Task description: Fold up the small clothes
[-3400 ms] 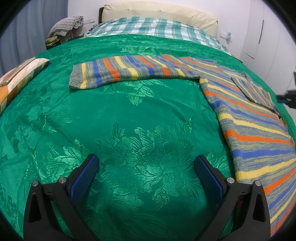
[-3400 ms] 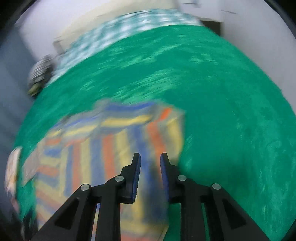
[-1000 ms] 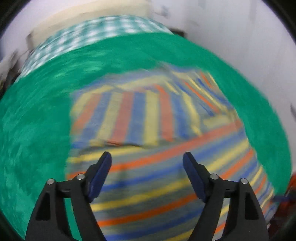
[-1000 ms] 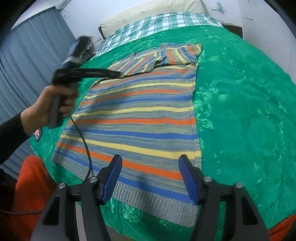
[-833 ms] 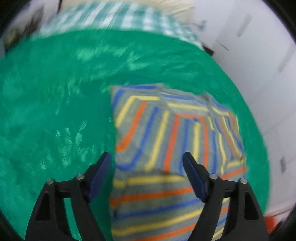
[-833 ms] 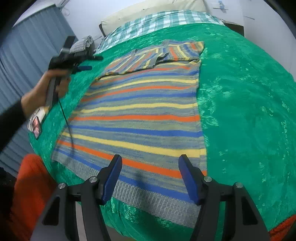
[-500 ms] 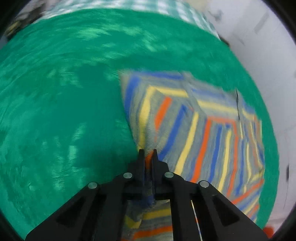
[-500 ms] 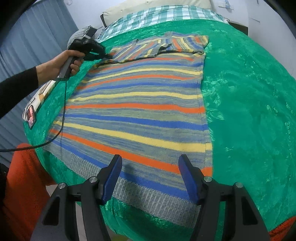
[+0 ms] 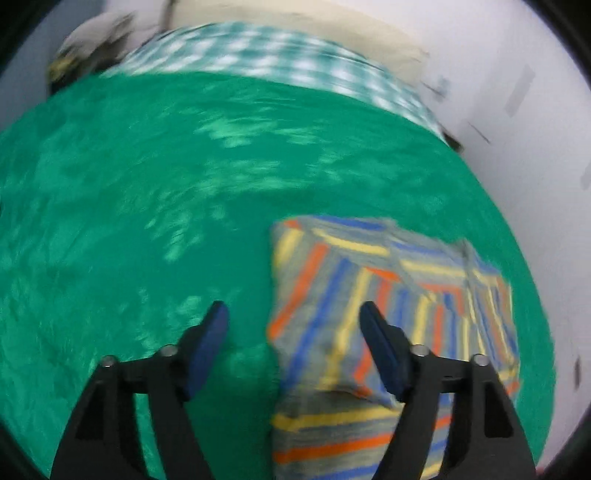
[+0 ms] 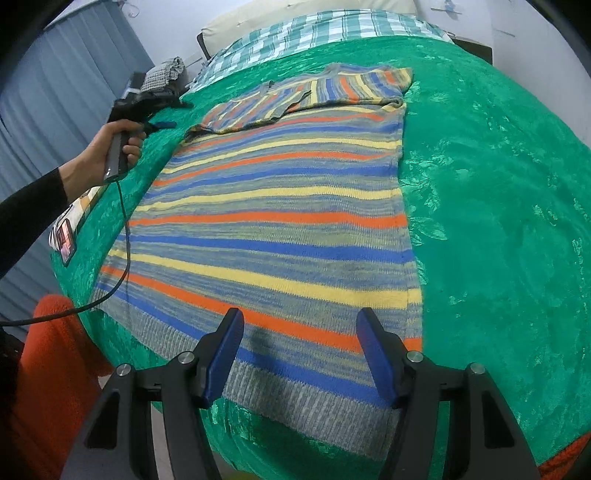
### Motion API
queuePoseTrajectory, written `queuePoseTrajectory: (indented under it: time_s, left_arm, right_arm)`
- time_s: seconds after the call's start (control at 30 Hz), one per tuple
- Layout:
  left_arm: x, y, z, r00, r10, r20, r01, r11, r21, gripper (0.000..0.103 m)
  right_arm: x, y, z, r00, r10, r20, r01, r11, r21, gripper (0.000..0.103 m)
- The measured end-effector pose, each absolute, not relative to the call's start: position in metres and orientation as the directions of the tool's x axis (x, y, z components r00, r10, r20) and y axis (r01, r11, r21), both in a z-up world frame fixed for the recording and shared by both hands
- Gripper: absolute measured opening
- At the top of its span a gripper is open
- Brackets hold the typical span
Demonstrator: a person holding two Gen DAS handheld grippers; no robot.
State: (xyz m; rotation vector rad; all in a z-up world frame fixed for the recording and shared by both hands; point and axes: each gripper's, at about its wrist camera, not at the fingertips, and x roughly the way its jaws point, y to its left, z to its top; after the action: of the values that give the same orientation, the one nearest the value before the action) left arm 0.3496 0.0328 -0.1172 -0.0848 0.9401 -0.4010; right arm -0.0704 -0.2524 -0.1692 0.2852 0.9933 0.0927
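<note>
A striped sweater (image 10: 280, 206) in grey, blue, yellow and orange lies flat on the green bedspread (image 10: 498, 184), both sleeves folded across its top. My right gripper (image 10: 299, 350) is open and empty, just above the sweater's grey hem. My left gripper (image 9: 293, 343) is open and empty, hovering over the left edge of the folded sleeves (image 9: 369, 295). It also shows in the right wrist view (image 10: 162, 123), held in a hand at the sweater's far left shoulder.
A checked sheet (image 10: 332, 26) and a cream pillow (image 10: 295, 9) lie at the head of the bed. A phone (image 10: 64, 236) rests at the bed's left edge. An orange cloth (image 10: 48, 369) hangs below the near edge. Grey curtains (image 10: 48, 85) stand left.
My left gripper was shut on the sleeve's edge half a second ago; it has now opened, let go and drawn back leftward. My right gripper has stayed open over the hem.
</note>
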Motion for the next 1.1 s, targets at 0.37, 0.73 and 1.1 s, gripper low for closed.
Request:
queuePoseTrajectory:
  time_s: [0.37, 0.73, 1.1]
  left_arm:
    - [0.311, 0.069, -0.158, 0.456, -0.268, -0.849, 0.205, 0.960, -0.193, 0.087]
    - [0.140, 0.101, -0.121, 0.506, -0.253, -0.824, 0.318, 0.943, -0.094, 0.098]
    - [0.095, 0.116, -0.140, 0.610, -0.127, -0.782, 0.196, 0.981, -0.006, 0.100]
  right_arm:
    - [-0.073, -0.260, -0.164, 0.565, 0.173, -0.807, 0.083, 0.961, 0.264, 0.063]
    - [-0.074, -0.292, -0.146, 0.555, -0.185, -0.811, 0.323, 0.946, 0.005, 0.102]
    - [-0.102, -0.294, -0.116, 0.654, -0.312, -0.689, 0.393, 0.919, -0.044, 0.102]
